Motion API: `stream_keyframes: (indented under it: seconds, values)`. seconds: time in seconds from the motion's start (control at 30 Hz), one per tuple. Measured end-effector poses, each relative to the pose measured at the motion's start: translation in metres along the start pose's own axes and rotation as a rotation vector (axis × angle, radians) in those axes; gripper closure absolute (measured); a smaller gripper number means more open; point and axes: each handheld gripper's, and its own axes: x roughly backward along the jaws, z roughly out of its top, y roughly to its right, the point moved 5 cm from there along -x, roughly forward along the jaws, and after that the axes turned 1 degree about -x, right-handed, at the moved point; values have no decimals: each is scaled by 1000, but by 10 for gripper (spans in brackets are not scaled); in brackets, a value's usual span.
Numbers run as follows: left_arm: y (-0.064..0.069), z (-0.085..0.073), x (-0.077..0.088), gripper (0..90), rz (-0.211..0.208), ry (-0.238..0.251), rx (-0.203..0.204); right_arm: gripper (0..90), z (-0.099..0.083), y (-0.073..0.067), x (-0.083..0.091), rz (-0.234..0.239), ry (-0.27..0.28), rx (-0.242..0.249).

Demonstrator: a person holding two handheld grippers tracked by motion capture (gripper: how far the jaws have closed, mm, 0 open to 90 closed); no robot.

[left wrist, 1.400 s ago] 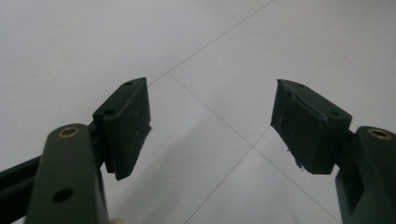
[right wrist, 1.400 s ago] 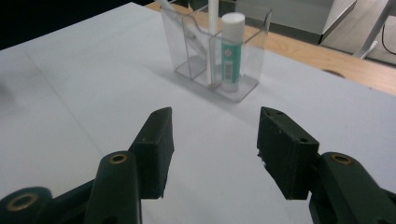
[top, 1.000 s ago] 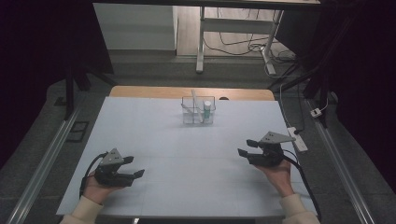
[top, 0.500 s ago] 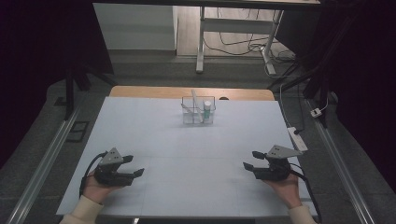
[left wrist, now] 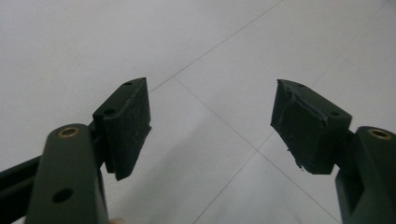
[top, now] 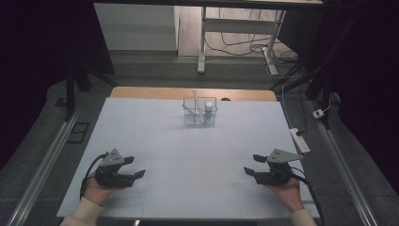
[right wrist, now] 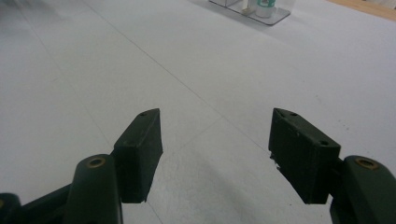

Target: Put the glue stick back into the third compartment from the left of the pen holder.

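We hold both grippers low over the near edge of the table (top: pixel 155 127), each hand resting on the white surface. The left gripper (top: pixel 136 167) sits at the near left with its fingers (left wrist: pixel 126 126) spread wide and nothing between them. The right gripper (top: pixel 250 165) sits at the near right; its fingers (right wrist: pixel 140 149) have just been opening and now stand released, also with only bare table between them.

The thing to work on is the clear box (top: pixel 200 111) at the far middle of the table, well apart from both grippers. Inside it stand a small white bottle (top: pixel 209 112) with a green band in the right-hand part and a thin pale stick (top: pixel 197 104) leaning upright near the divider.

To do this step well, we judge that we should:
- keep the fingers fully spread during the reach toward the far middle;
- bring one gripper in from above — the box walls block a side approach;
- steady the light box with the other gripper, since it may slide or tip.

No brand, label text or other writing can be read; the bottle's band is too small to make out.
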Motion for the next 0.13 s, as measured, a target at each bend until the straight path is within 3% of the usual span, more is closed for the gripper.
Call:
stream_keyframes:
  seconds: [0.13]
  values:
    - [-1, 0, 0, 287, 0, -1, 5, 328, -1, -1, -3, 4, -4, 4]
